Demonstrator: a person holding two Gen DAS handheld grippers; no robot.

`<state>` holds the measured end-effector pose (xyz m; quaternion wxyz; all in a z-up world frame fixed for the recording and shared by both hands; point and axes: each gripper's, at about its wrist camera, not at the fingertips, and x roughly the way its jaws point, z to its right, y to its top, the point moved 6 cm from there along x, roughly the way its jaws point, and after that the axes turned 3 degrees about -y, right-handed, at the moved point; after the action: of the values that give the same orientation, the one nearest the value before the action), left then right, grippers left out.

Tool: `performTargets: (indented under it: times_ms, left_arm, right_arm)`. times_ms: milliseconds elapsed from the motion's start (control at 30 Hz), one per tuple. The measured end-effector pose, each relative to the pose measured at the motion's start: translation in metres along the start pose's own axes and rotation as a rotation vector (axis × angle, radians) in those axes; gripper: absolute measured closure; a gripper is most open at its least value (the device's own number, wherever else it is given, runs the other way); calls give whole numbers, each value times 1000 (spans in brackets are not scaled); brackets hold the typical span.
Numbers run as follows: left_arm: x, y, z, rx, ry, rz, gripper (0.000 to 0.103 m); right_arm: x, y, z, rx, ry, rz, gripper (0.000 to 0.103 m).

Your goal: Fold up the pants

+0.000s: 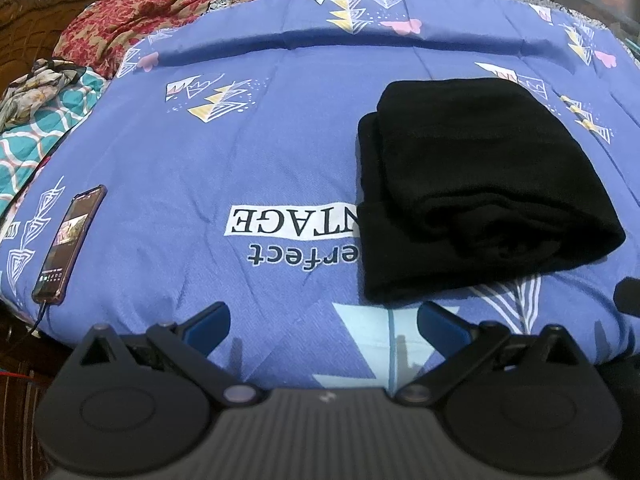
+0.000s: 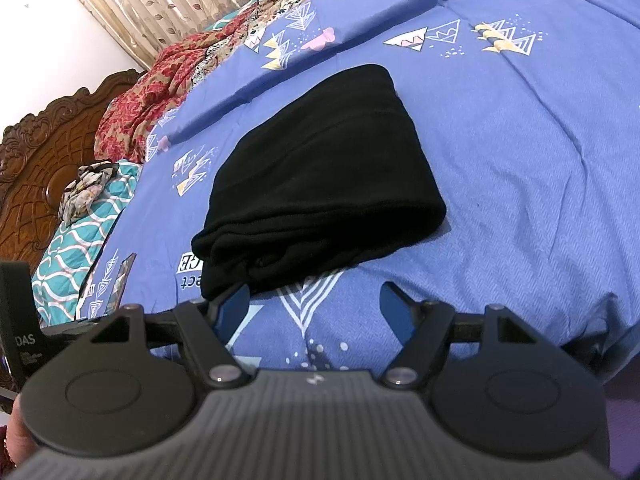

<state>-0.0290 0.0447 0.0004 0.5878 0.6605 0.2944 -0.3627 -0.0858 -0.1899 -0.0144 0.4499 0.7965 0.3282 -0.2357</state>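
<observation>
Your left wrist view gives you the whole phone (image 1: pixel 69 241) lying at the left edge of the frame with its screen lit and a cable running off its near end. The right wrist view only catches a sliver of it at lower left, half hidden behind the claw body. What the right view adds is the carved wooden headboard (image 2: pixel 48 152) at the left and the leaf-print curtain (image 2: pixel 160 4) in the upper left.

The pants (image 1: pixel 476 196) are black and already folded into a thick bundle, sitting on the blue bedspread (image 1: pixel 280 140) right of centre in the left view and dead centre in the right one. They cover part of the printed lettering on the spread.

Your left claw (image 1: pixel 324 320) has its fingers wide apart over bare bedspread, just short of the pants' near edge, nothing between them. Your right claw (image 2: pixel 316 304) is spread apart too, empty, with its left fingertip (image 2: pixel 236 300) overlapping the bundle's near corner in the frame; can't tell if it actually touches.

A red floral blanket (image 1: pixel 132 20) and a teal patterned quilt (image 1: pixel 36 136) are bunched up along the far left side.
</observation>
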Motion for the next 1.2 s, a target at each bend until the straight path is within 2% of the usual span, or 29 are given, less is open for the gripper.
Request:
performTargets:
  times_ms: [467,1200]
  left_arm:
    - [2,8,-25,-54,-16,19,0]
    - [10,16,-26,-34,-35,9,0]
  right_arm:
    - [2,3,4,9,2,-10,29]
    - [2,7,6,0,-5,9,29]
